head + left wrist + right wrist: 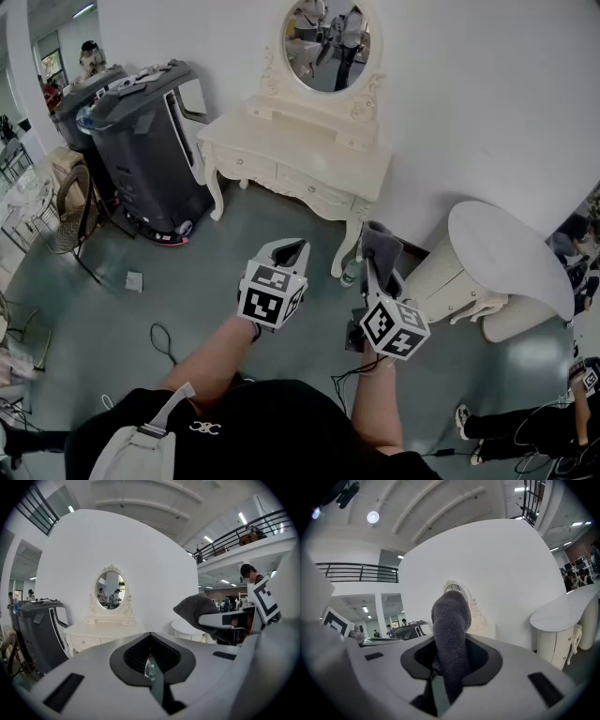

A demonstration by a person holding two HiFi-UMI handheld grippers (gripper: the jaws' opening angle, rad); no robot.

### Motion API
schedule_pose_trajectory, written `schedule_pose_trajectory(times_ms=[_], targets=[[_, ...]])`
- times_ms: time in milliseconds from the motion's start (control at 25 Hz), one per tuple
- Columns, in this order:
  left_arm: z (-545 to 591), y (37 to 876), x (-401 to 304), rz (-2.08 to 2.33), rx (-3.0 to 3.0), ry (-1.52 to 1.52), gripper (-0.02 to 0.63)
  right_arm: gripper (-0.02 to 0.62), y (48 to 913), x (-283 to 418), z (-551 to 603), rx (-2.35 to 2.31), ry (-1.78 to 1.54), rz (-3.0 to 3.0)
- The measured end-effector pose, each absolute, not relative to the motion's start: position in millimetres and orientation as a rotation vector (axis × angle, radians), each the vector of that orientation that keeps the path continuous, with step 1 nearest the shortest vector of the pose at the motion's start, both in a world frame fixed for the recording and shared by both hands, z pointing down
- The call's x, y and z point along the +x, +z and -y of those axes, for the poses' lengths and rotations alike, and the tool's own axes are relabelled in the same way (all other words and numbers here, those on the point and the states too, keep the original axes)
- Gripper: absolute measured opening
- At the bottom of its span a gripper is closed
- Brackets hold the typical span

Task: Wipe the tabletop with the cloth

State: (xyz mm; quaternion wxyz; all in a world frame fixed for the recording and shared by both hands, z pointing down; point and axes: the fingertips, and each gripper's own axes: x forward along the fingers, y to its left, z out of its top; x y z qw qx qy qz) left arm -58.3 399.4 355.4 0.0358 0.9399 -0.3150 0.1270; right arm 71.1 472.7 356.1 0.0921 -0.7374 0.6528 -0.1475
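A cream dressing table with an oval mirror stands against the white wall ahead; it also shows in the left gripper view. My right gripper is shut on a dark grey cloth, which sticks up from its jaws and hides part of the mirror behind. My left gripper is shut with nothing in it, level with the right one, and the cloth shows to its right. Both grippers are held over the grey floor, short of the table's front.
A round white side table stands to the right by the wall. A black floor-cleaning machine and a wicker chair are at the left. A water bottle stands by the dressing table's leg, and a cable lies on the floor.
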Motion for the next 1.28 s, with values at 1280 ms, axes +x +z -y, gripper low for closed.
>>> schedule_pose_trajectory(times_ms=[1280], targets=[[-402,380,-45,1.01,2.829,0.441,0.005,0.121,368,79,-462,-2.148,-0.46,-2.0]])
